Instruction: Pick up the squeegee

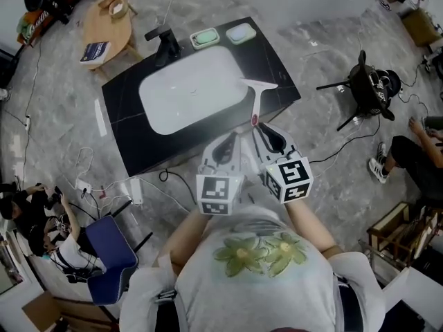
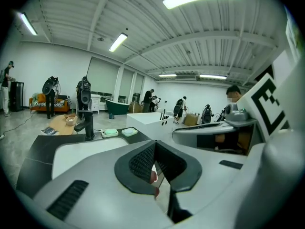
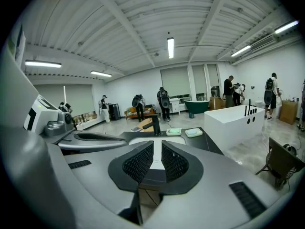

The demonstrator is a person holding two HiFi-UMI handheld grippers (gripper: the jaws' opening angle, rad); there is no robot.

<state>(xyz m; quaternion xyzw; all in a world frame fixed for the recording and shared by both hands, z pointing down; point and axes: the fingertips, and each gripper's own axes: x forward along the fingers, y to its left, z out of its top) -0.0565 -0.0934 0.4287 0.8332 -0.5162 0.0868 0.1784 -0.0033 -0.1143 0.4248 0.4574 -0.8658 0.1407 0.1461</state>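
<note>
Your squeegee [image 1: 257, 99]: white, red handle tip.
Counter [image 1: 121, 133]: black. Basin [image 1: 187, 92]: white. Faucet [image 1: 166, 45]: black.
Green soap dish [image 1: 205, 38], pale blue soap dish [image 1: 240, 33].
Your left gripper [image 1: 230, 140], right gripper [image 1: 263, 131]: light grey, black ribbed pads, black-and-white square markers.
Floor [image 1: 62, 116]: grey, marbled.

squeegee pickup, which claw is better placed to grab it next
Right, probably: the squeegee has its handle end just ahead of the right claw, while the left claw sits further aside. The right claw is shut, so it must open first.
</note>
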